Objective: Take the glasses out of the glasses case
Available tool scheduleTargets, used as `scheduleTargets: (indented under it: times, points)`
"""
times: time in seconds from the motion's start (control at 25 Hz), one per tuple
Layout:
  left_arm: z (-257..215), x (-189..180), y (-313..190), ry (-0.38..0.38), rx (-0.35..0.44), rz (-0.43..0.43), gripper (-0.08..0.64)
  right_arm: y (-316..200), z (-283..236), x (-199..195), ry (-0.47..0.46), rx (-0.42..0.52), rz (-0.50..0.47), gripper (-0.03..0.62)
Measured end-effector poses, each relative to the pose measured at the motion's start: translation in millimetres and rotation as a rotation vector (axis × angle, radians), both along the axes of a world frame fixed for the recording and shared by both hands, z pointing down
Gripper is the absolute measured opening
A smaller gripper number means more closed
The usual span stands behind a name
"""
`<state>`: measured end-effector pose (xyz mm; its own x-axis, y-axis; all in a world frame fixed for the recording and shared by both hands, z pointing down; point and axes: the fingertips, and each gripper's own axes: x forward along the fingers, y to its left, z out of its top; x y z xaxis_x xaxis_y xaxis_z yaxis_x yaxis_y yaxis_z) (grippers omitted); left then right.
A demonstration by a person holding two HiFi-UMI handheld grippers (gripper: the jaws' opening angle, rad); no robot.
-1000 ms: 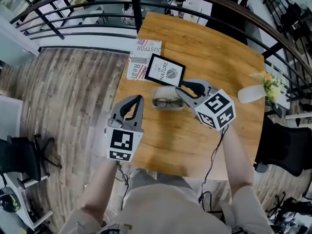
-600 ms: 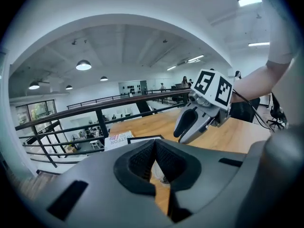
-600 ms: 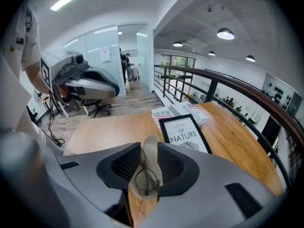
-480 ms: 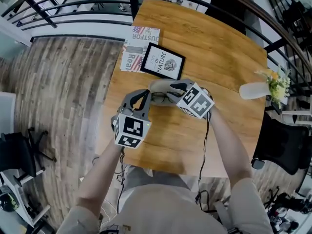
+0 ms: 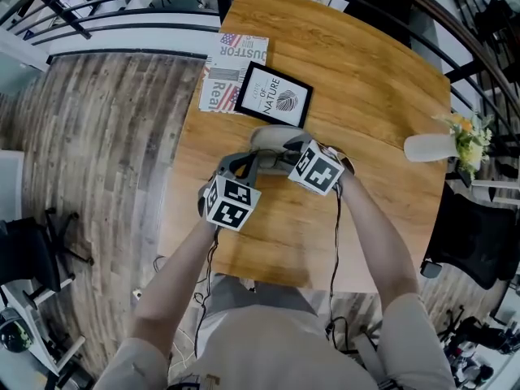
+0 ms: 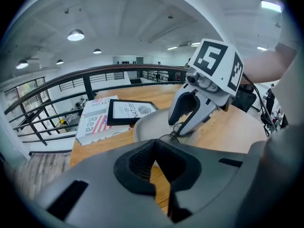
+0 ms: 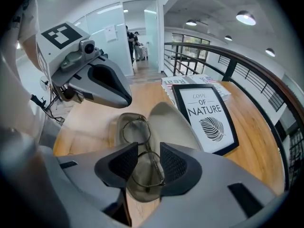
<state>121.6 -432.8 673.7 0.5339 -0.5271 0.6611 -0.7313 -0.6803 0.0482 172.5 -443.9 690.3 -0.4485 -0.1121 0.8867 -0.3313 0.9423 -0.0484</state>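
Observation:
An open grey glasses case (image 7: pixel 166 122) lies on the wooden table (image 5: pixel 366 80), with thin dark-rimmed glasses (image 7: pixel 137 141) resting in its tray. My right gripper (image 7: pixel 148 161) points steeply down over them. Its jaws have just been opening and now straddle the near lens and bridge without pressing. My left gripper (image 6: pixel 154 146) is shut and empty, tips just short of the case's (image 6: pixel 152 125) near end. In the head view both grippers crowd over the case (image 5: pixel 272 135) and hide the glasses.
A black-framed "Love of Nature" picture (image 5: pixel 274 96) lies just beyond the case, with a magazine (image 5: pixel 230 75) beside it at the table's far left corner. A white vase of flowers (image 5: pixel 431 146) lies at the right edge. A black railing runs behind the table.
Both grippers have come down from above the table onto the case. The right one now covers the glasses, and the left one has closed in beside it.

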Motion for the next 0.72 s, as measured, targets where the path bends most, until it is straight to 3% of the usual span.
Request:
scheduleTargets:
  times: [0.4, 0.72]
  points:
    - [33.9, 1.5, 33.7, -0.013, -0.079, 0.013, 0.015, 19.9, 20.6, -5.6, 0.089, -0.008, -0.087, 0.158]
    - [42.8, 2.1, 42.6, -0.017, -0.104, 0.016, 0.015, 34.8, 27.6, -10.6, 0.195, 0.01, -0.209, 0.076]
